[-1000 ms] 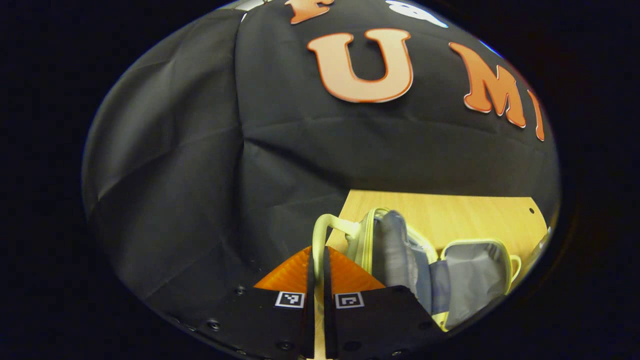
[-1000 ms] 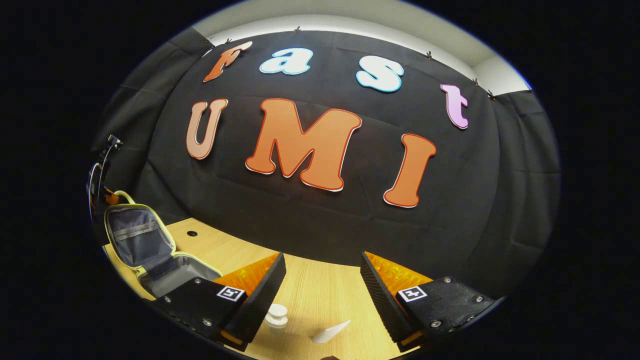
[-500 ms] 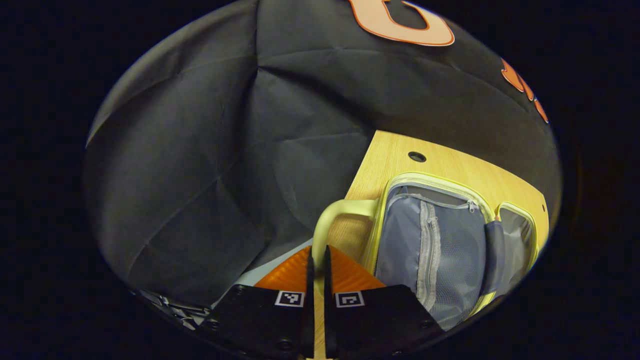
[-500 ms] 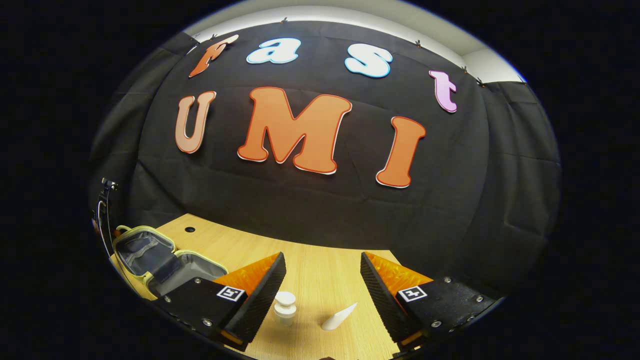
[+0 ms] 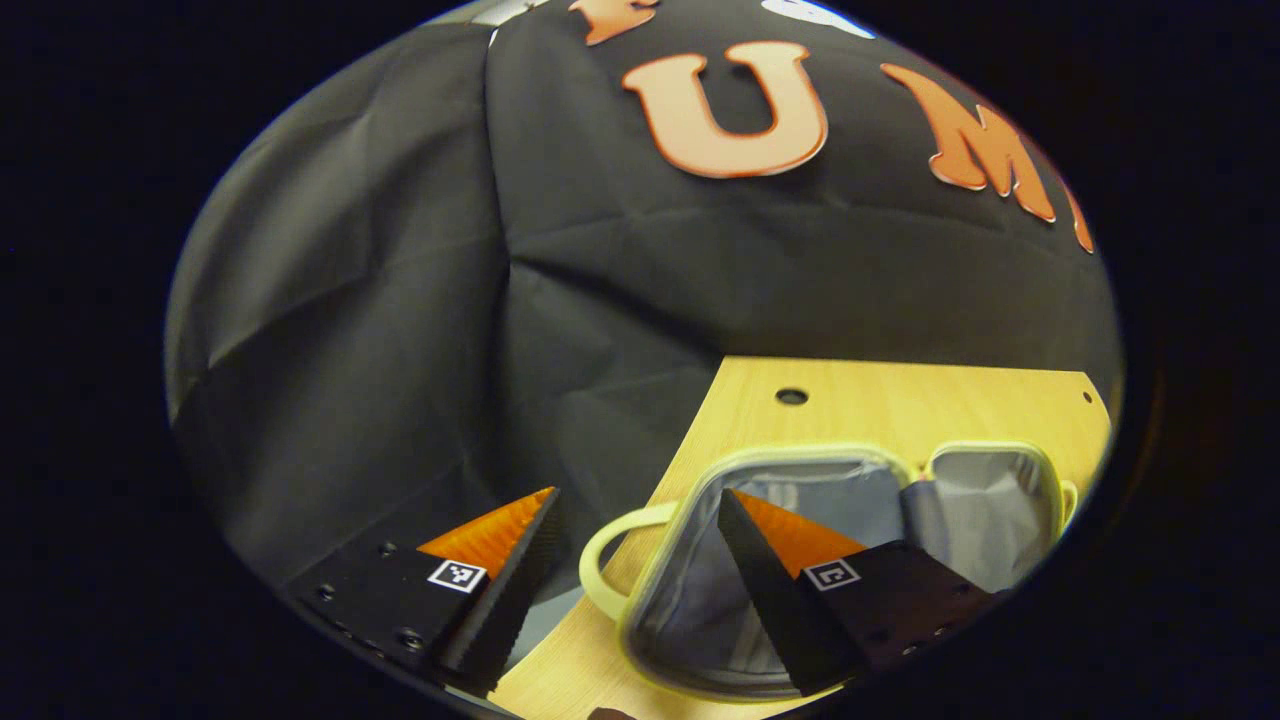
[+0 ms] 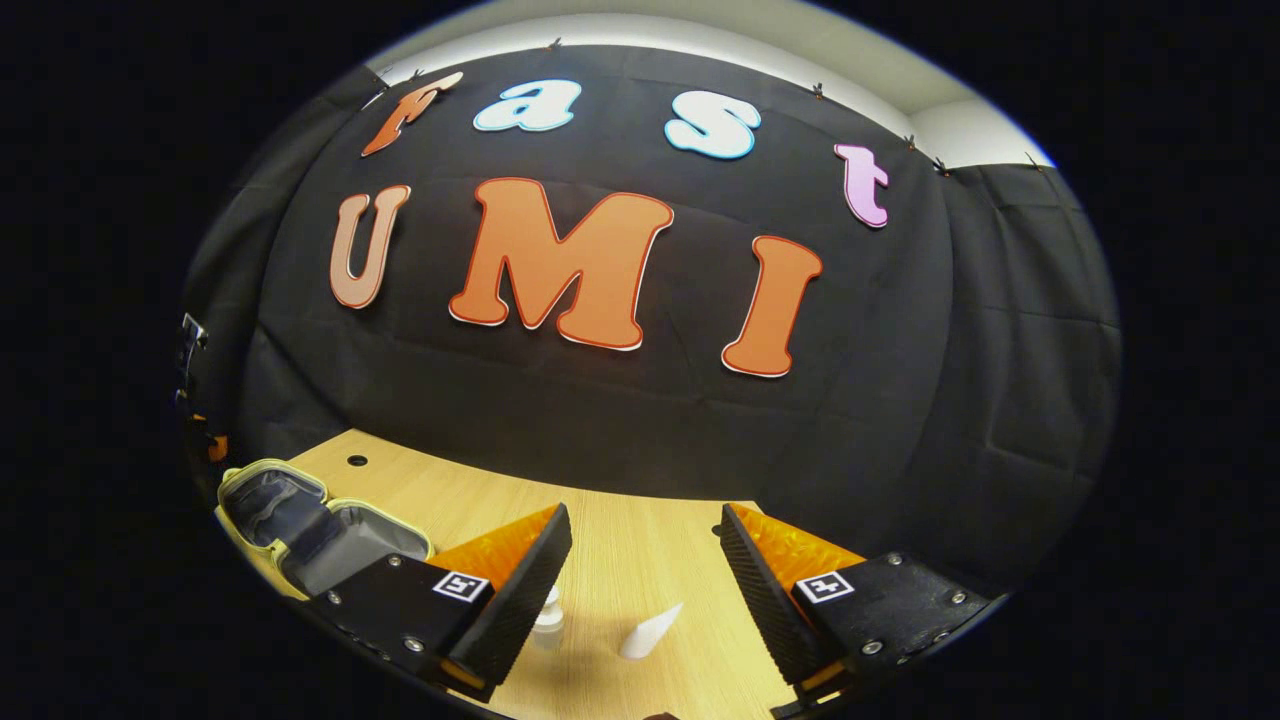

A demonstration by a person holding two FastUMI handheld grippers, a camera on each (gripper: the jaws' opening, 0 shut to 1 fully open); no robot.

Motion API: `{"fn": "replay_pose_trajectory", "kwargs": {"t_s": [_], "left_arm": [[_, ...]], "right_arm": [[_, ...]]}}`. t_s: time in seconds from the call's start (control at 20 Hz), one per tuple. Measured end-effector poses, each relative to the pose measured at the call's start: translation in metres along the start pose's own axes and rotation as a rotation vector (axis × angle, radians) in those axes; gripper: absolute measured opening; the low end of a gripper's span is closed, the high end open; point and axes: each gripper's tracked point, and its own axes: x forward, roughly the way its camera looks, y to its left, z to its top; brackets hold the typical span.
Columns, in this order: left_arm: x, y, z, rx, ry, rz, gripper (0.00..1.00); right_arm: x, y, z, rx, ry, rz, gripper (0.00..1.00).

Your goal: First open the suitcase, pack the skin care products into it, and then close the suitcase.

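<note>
The small pale-yellow suitcase (image 5: 860,490) lies open flat on the wooden table (image 5: 900,405), both grey-lined halves facing up. Its handle (image 5: 605,560) sticks out toward the table's left edge. My left gripper (image 5: 640,590) stands open just above that handle, touching nothing. In the right gripper view the open suitcase (image 6: 310,525) lies at the far left. My right gripper (image 6: 645,590) is open above the table, with a small white bottle (image 6: 548,620) and a white tube (image 6: 648,632) lying between its fingers, farther off.
A round cable hole (image 5: 791,396) sits in the table behind the suitcase. The black cloth wall closes the back and left. The table's left edge runs right beside the suitcase handle.
My left gripper has let go of the suitcase handle and opened; the lid now lies flat on the table. The right gripper has shifted slightly over the bottle and tube.
</note>
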Motion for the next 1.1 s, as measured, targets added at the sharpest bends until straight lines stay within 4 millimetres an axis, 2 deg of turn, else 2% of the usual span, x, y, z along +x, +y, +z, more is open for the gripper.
{"fn": "replay_pose_trajectory", "kwargs": {"t_s": [0.2, 0.25, 0.3, 0.35, 0.45, 0.55, 0.65, 0.7, 0.85, 1.1], "left_arm": [[-0.079, -0.034, 0.058, 0.04, -0.126, -0.038, 1.0], [-0.108, -0.044, 0.075, 0.027, -0.151, -0.053, 1.0], [-0.126, -0.064, 0.083, 0.012, -0.179, -0.065, 1.0], [-0.138, -0.087, 0.099, 0.004, -0.209, -0.077, 0.99], [-0.16, -0.111, 0.122, 0.007, -0.259, -0.091, 1.0], [-0.191, -0.132, 0.148, 0.01, -0.329, -0.076, 1.0], [-0.214, -0.157, 0.169, 0.001, -0.383, -0.097, 1.0], [-0.226, -0.175, 0.179, -0.005, -0.408, -0.128, 1.0], [-0.254, -0.214, 0.196, -0.055, -0.471, -0.203, 1.0], [-0.271, -0.273, 0.196, -0.099, -0.462, -0.298, 1.0]], "right_arm": [[0.008, -0.01, 0.004, -0.004, -0.049, 0.039, 0.96], [0.008, -0.012, 0.005, -0.007, -0.062, 0.05, 0.96], [0.011, -0.016, 0.005, -0.013, -0.074, 0.066, 0.96], [0.011, -0.019, 0.004, -0.019, -0.085, 0.083, 0.96], [0.013, -0.022, 0.003, -0.029, -0.095, 0.108, 0.96], [0.016, -0.023, 0.0, -0.029, -0.097, 0.136, 0.96], [0.018, -0.022, -0.002, -0.009, -0.095, 0.157, 0.96], [0.019, -0.023, -0.001, -0.002, -0.102, 0.166, 0.96], [0.02, -0.023, -0.003, 0.004, -0.112, 0.188, 0.96], [0.017, -0.029, -0.013, 0.005, -0.111, 0.211, 0.96]]}}
